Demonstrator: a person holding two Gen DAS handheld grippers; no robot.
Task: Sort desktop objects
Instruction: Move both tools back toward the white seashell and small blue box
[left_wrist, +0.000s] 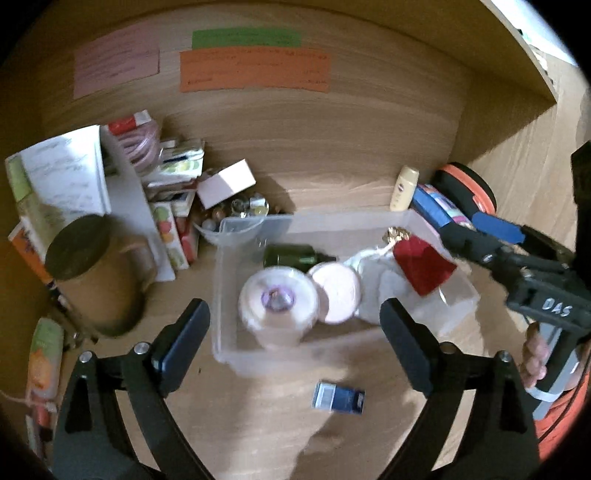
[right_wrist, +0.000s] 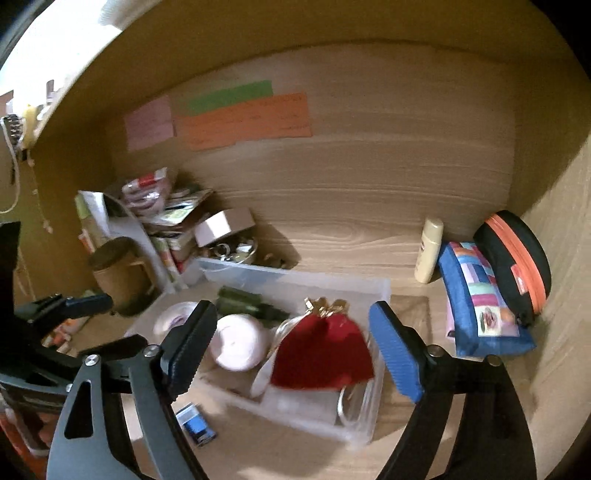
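bin (left_wrist: 225, 325) of clear plastic on the wooden desk (left_wrist: 332, 177), seen along my fingers. my left gripper (left_wrist: 295, 332) is spread wide and empty, hovering above the bin's near wall. my right gripper (right_wrist: 291, 347) is also spread wide and empty, over the bin's right half. inside the bin: tape roll (left_wrist: 277, 299), pink round tin (left_wrist: 338, 293) just beside it, green bottle (left_wrist: 291, 256) lying behind both, red pouch (right_wrist: 321, 354) on white cloth (left_wrist: 373, 291). small blue box (left_wrist: 338, 397) lies on the desk in front of the bin, apart from it. cream bottle (right_wrist: 428, 251), blue case (right_wrist: 480, 299) and black-orange case (right_wrist: 517, 258) stand to the bin's right.
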